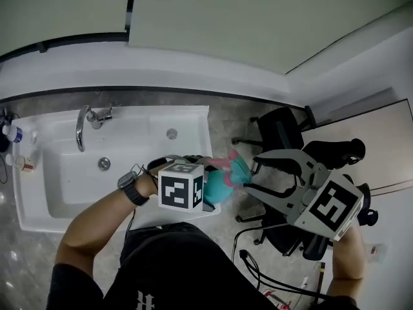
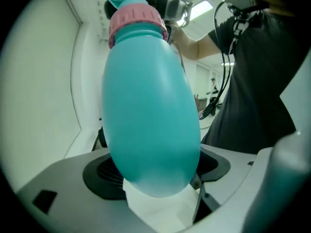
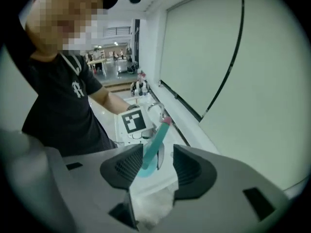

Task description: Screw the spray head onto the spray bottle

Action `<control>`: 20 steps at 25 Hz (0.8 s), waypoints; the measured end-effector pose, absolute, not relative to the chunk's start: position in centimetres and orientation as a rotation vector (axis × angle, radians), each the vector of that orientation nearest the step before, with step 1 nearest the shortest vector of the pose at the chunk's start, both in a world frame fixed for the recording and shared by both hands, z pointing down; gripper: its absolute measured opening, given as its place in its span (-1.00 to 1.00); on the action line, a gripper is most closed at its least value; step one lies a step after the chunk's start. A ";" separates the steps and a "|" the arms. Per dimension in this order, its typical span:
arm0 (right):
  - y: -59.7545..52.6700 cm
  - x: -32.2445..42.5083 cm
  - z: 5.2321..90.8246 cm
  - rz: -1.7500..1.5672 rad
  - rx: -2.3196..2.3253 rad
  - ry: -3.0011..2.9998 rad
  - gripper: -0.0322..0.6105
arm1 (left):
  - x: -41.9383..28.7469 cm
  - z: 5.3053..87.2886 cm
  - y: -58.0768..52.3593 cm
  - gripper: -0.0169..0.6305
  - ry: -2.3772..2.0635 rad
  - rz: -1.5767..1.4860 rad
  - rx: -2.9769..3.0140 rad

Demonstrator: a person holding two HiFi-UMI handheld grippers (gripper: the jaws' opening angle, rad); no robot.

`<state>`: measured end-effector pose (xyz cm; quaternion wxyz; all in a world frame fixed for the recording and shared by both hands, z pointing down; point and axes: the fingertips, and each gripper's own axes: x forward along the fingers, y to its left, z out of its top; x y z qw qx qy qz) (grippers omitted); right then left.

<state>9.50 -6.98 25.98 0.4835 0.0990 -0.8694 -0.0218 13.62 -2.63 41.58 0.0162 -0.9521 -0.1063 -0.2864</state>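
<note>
The left gripper (image 2: 159, 171) has its 2 jaws clamped on the belly of the teal spray bottle (image 1: 219, 185), holding it in the air over the front right corner of the white sink (image 1: 193, 118); its marker cube hides the bottle's base in the head view. The spray head (image 1: 237, 168) sits on the neck above a pink collar (image 2: 136, 21). The right gripper (image 3: 158, 159) stands with jaws wide, the head between them, pads not pressing. A faucet (image 1: 82, 129) rises at the sink's back left; small bottles (image 1: 13, 134) stand off its left edge; a black office chair (image 1: 281, 126) and cables (image 1: 258, 273) lie to the right.
</note>
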 end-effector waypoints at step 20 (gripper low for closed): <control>-8.3 8.9 28.7 0.342 0.592 -2.273 -0.52 | 13.9 41.6 -6.0 0.32 0.152 -1.122 -2.994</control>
